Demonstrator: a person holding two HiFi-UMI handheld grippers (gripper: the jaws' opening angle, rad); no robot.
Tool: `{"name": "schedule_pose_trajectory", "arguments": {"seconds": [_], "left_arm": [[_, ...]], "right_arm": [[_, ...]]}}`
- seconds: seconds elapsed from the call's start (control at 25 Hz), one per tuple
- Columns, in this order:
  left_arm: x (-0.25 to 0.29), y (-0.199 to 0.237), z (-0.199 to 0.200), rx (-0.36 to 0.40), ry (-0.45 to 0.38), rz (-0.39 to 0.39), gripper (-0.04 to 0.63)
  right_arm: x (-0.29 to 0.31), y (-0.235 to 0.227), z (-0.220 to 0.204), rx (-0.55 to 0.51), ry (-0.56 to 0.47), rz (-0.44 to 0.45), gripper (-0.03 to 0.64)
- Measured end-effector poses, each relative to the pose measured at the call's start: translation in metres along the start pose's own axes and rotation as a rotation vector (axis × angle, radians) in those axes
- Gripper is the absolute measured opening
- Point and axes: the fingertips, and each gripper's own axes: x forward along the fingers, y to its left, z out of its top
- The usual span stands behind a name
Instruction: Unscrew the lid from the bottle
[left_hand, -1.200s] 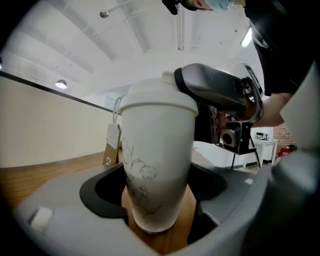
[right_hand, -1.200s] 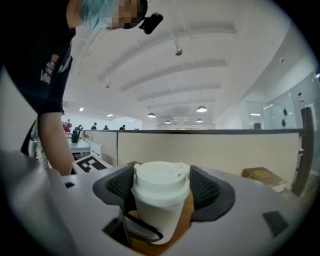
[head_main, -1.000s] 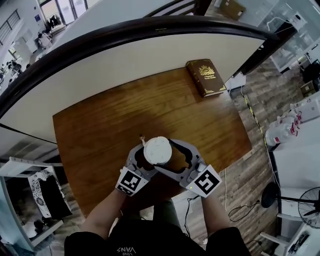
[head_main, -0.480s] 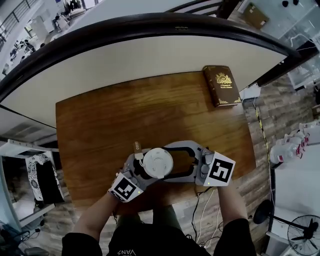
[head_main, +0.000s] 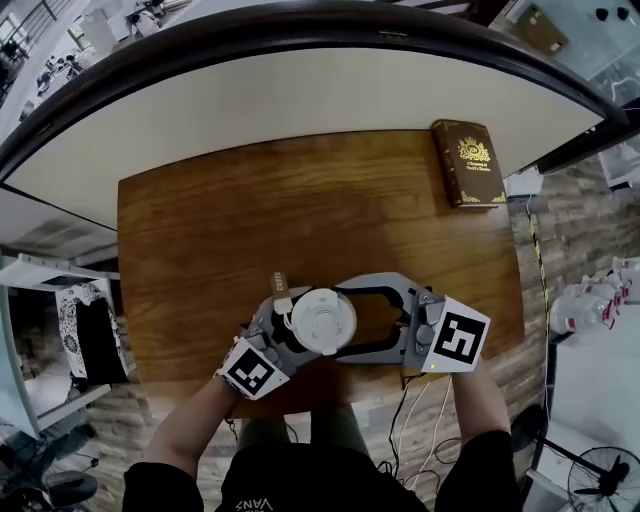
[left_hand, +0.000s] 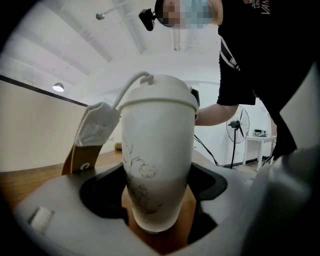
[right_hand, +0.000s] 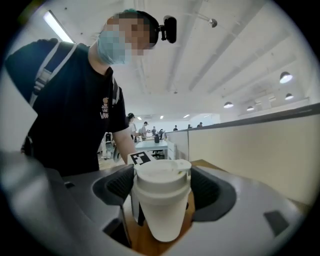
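Firmly, my jaws pinch: left gripper (left_hand: 158, 222) the white printed bottle (left_hand: 157, 155), right gripper (right_hand: 161, 212) its round white lid (right_hand: 161, 175), near the brown wooden surface's (head_main: 250, 220) lower edge; cream partition (head_main: 300, 95) above.

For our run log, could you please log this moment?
left gripper: grips bottle | right gripper: grips lid | lid: on

We've got the white bottle (left_hand: 157, 165) clamped low between the left gripper's (left_hand: 159, 220) jaws. Its lid (left_hand: 160, 92) sits on top, strap (left_hand: 92, 132) dangling left.
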Motion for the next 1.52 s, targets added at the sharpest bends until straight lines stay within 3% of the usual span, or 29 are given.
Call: {"name": "schedule_pose_trajectory", "arguments": {"seconds": [0.2,0.44,0.6,0.76,0.92,1.08,1.52], "left_arm": [[0.0,-0.001,-0.003,-0.026,0.005,0.007,0.374],[0.001,-0.001,-0.005,-0.037,0.015,0.008,0.374],[0.001,-0.002,-0.013,0.017,0.041,-0.009,0.374],[0.001,-0.001,-0.011,-0.02,0.046,0.006,0.374],[0.001,-0.001,-0.013,0.028,0.047,0.003,0.373],[0.002,-0.001,-0.015,0.037,0.06,0.011,0.373],[0.002,-0.003,-0.015,0.033,0.053,0.0,0.371]], "right_arm": [[-0.008,0.0,0.009,0.077,-0.132,-0.263,0.322],[-0.018,0.001,0.015,0.061,-0.166,-0.61,0.322],[-0.018,0.006,0.014,0.1,-0.19,-0.867,0.322],[-0.016,0.015,0.017,0.128,-0.2,-1.017,0.322],[-0.016,0.018,0.011,0.162,-0.151,-1.165,0.322],[-0.01,0.015,0.008,0.198,-0.14,-1.236,0.322],[0.005,-0.008,0.003,0.142,-0.029,-1.224,0.322]]}}
